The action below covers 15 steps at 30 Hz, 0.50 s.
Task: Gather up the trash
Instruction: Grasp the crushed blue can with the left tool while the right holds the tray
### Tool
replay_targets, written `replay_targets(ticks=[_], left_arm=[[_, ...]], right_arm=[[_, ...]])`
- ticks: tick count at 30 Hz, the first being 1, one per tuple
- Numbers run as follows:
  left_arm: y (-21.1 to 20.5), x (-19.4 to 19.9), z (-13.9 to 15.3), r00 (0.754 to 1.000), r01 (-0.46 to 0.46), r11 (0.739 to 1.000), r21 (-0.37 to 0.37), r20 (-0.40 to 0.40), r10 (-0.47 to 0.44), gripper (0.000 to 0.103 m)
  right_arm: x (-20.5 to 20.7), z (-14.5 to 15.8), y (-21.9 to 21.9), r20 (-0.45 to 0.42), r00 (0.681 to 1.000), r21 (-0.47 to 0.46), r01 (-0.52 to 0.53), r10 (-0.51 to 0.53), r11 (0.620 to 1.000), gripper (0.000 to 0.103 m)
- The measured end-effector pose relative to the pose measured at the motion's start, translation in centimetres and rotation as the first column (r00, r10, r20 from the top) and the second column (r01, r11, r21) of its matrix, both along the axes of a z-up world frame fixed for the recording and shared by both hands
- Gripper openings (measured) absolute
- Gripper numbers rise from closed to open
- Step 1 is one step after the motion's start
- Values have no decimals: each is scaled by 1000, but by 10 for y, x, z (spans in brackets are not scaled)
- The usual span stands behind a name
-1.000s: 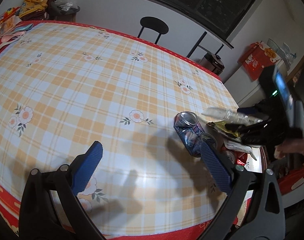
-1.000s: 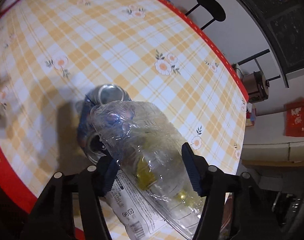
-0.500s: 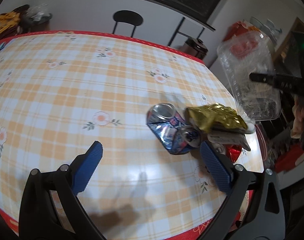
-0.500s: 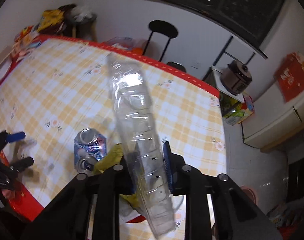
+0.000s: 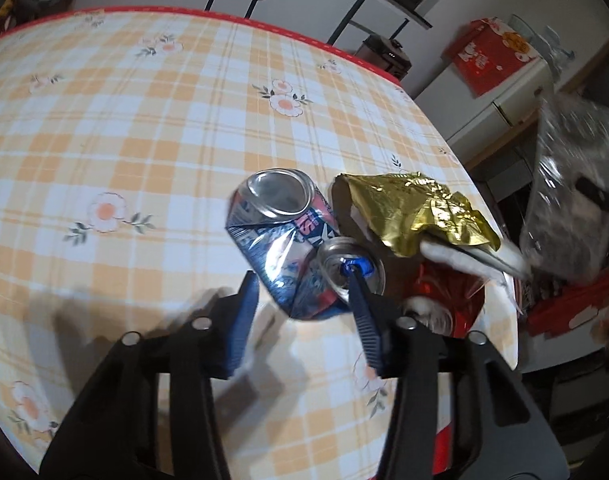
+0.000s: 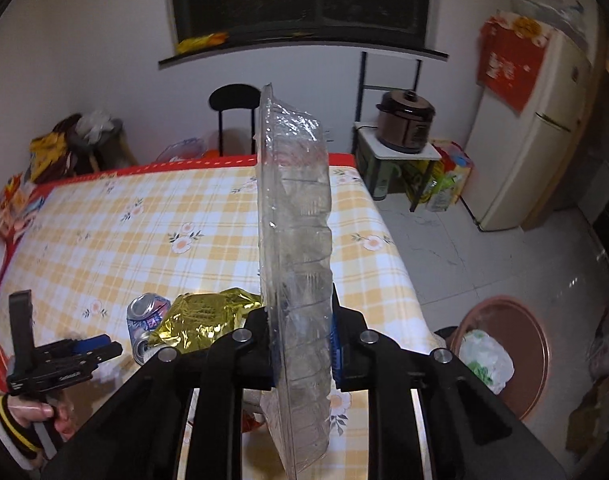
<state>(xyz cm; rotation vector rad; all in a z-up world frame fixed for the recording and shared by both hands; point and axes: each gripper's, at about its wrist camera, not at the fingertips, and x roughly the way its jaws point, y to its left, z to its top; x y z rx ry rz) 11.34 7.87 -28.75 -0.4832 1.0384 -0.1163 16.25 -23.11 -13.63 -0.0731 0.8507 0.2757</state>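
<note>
A crushed blue soda can (image 5: 288,248) lies on the checked tablecloth (image 5: 144,128), and my left gripper (image 5: 304,292) is open with its blue fingers either side of the can's near end. A gold foil wrapper (image 5: 416,212) and a red wrapper (image 5: 452,296) lie just right of the can. My right gripper (image 6: 300,328) is shut on a flattened clear plastic container (image 6: 296,240), held upright above the table's right edge. The can (image 6: 146,316) and the gold wrapper (image 6: 200,318) also show in the right wrist view.
A brown bin (image 6: 504,344) with a white bag in it stands on the floor right of the table. A black stool (image 6: 234,100), a rice cooker (image 6: 406,120) on a small stand and a fridge (image 6: 532,140) line the far wall. Clutter (image 6: 64,148) sits at the far left corner.
My left gripper has moved in on the can and narrowed around it. My right gripper has lifted the plastic container off the pile and swung it right, toward the bin side.
</note>
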Motion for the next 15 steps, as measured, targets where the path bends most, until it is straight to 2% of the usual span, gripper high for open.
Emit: replay_targets(ticks=[8, 15], left_arm=[[-14, 21, -16, 997, -33, 999, 29, -68, 35, 34], [-22, 28, -20, 995, -50, 997, 64, -81, 55, 33]], right_arm=[[-14, -3, -35, 15, 998, 104, 66, -68, 992, 19], [-20, -14, -52, -15, 997, 144, 82, -80, 986, 19]])
